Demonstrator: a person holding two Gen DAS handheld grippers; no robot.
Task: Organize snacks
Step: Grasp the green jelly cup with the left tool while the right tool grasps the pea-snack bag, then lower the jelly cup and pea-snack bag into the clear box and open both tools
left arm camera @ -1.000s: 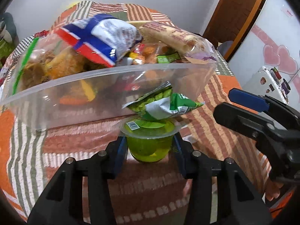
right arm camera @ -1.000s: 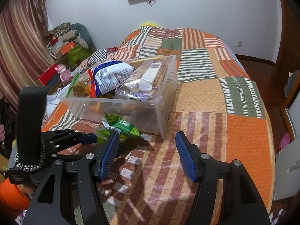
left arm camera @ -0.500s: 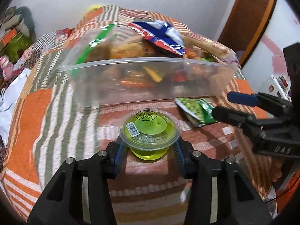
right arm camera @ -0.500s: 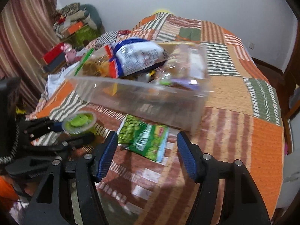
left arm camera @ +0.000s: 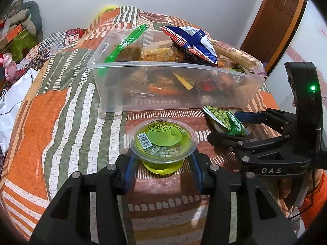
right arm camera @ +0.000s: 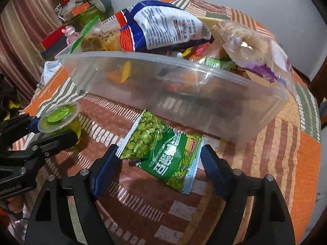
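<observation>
A green jelly cup is clamped between the fingers of the left hand-held gripper, near the full snack bin on the bed. The right hand-held gripper is spread wide around a pea packet, which lies just in front of the bin, not gripped.

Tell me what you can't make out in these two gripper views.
- Left wrist: far half of the pea packet, hidden by the right gripper.
- Right wrist: snacks low in the clear bin, blurred by its cloudy wall.
- Both views: small print on the jelly cup lid, too small.

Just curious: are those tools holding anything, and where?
Left tool grips the green jelly cup by its sides; right tool holds nothing.
</observation>
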